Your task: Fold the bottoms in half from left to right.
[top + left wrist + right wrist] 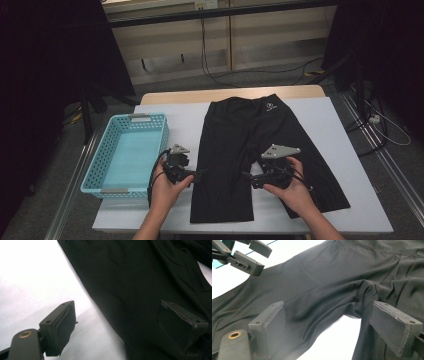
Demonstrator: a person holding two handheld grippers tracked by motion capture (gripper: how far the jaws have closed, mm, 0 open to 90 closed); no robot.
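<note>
Shorts: the black shorts [250, 150] lie flat on the white surface [330, 130], waistband toward the far edge, the two legs spread toward you.
Left leg: its outer edge runs between your left claw's jaws in the left gripper view, cloth under one jaw, bare surface under the other.
Crotch: in the right gripper view the seam where the legs part sits between your right claw's jaws.
Left claw: your left claw [202, 173] stands wide at the outer edge of the left leg, with no cloth pinched.
Right claw: your right claw [246, 175] stands wide over the gap between the legs, gripping nothing.
Basket: the light blue basket [102, 150] sits just left of the shorts, beside your left hand [167, 189].
</note>
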